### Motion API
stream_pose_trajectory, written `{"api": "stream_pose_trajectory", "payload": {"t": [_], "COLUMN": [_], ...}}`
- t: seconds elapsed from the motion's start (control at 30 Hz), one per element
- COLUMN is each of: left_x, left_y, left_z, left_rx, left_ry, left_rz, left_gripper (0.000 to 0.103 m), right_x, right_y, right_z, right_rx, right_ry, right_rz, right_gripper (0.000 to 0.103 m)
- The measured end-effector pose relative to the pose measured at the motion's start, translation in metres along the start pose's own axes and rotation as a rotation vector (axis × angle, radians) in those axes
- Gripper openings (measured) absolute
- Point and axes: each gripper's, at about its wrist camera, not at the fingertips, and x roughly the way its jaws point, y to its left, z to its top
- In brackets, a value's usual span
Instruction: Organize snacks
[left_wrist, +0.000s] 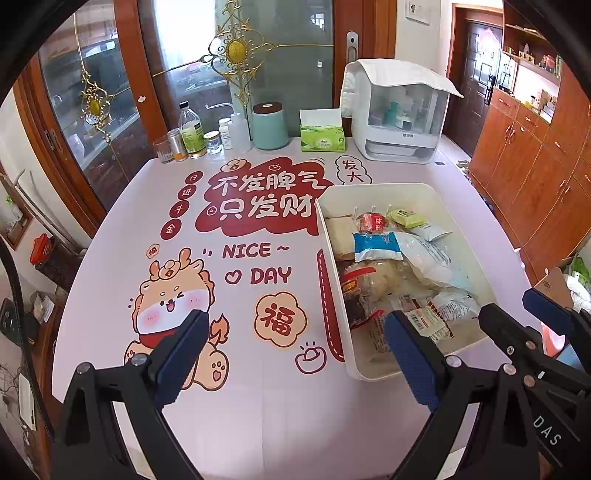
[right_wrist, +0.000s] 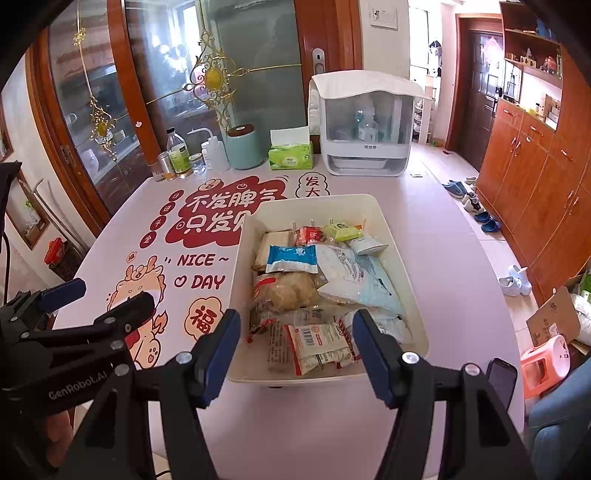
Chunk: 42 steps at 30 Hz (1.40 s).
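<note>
Both tongs, left (left_wrist: 295, 354) and right (right_wrist: 295, 350), stand wide and empty before a white plastic bin (right_wrist: 402, 236) on the glossy worktop (right_wrist: 443, 229). Crinkly snack packets (right_wrist: 321, 288) overlap inside it, the lower ones hidden. Beyond it, a green tissue box (right_wrist: 290, 155).

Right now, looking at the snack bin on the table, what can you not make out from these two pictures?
- Bottom layer of the white bin: both views, covered by the piled packets.
- Its near corners: right wrist view, the right gripper stands in front with open, empty jaws.
- Print on the barcode packet: too small to read.
- Contents of the white cabinet: blurred behind its frosted front.
- Left gripper: its jaws hide part of the dragon print.
</note>
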Motion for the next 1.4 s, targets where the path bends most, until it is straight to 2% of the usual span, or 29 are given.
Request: {"api": "stream_pose_trajectory", "payload": {"t": [1.1,1.4], "left_x": [-0.002,-0.007], "left_y": [-0.003,-0.005], "left_z": [-0.002,-0.014], "left_rx": [0.001,0.013], "left_ry": [0.004,0.002], "left_rz": [-0.001,-0.006], "left_gripper": [0.096,0.096], "right_x": [-0.003,-0.004], "right_y": [0.004,0.003], "right_z": [0.0,-0.001], "right_rx": [-0.01,-0.009], "right_ry": [-0.003,-0.004], "right_rz": [0.011,0.011], "right_gripper": [0.063,0.064]}}
